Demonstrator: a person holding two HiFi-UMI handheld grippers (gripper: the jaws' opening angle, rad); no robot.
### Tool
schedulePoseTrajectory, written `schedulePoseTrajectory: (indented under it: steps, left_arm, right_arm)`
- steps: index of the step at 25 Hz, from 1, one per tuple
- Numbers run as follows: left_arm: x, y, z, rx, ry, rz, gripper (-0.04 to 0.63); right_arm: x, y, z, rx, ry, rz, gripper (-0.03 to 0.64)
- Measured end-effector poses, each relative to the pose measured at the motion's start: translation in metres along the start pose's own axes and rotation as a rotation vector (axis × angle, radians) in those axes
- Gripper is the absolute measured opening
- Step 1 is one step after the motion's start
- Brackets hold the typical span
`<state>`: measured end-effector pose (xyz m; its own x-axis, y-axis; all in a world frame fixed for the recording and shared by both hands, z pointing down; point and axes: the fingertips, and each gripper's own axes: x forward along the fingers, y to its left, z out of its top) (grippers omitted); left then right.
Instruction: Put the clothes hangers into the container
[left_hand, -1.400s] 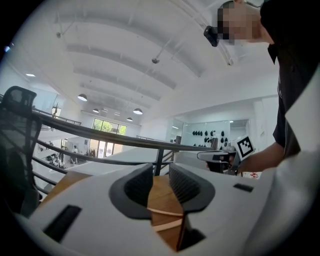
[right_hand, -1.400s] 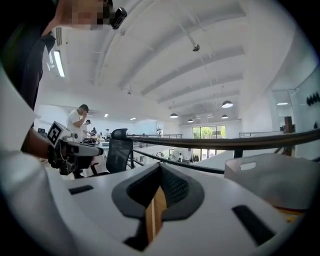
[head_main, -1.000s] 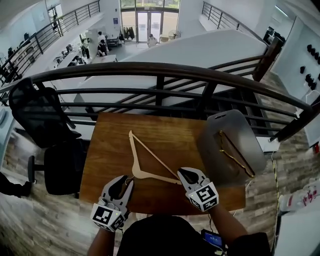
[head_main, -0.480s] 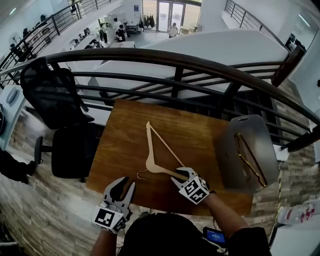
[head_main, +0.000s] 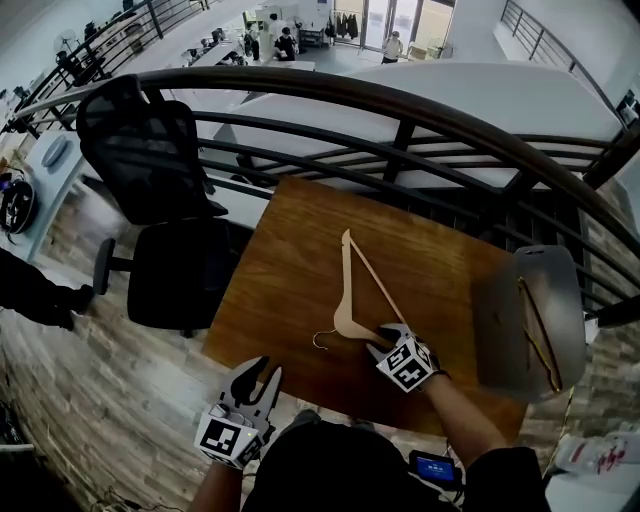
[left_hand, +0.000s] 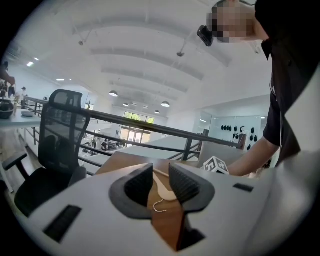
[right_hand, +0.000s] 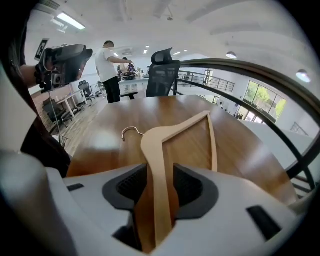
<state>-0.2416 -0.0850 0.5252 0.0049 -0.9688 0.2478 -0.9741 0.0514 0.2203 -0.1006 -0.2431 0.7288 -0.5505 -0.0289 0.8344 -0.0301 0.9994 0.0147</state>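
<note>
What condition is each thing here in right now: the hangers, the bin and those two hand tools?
Wooden hanger: lying flat on the table, one arm between the jaws of the right tool.
Right tool: jaws have just been opening, not pressing the hanger.
Left tool: jaws slightly apart, empty.
Container: open-topped, one thin hanger inside.

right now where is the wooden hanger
In the head view the wooden hanger lies flat on the table, left of the grey container; its near arm sits between the jaws of the right tool, which have just been opening.
</note>
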Motion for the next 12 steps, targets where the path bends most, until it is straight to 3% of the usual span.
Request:
schedulePoseTrajectory:
  steps: [9, 12]
  left_arm:
    - [-0.006, 0.018, -0.007, -0.014, 0.018, -0.018, 0.104]
    - [-0.006, 0.023, -0.014, -0.020, 0.034, -0.030, 0.104]
  right_arm:
    - [0.021, 0.006, -0.003, -0.005, 0.084, 0.052, 0.157]
    - [0.025, 0.006, -0.002, 0.040, 0.073, 0.079, 0.133]
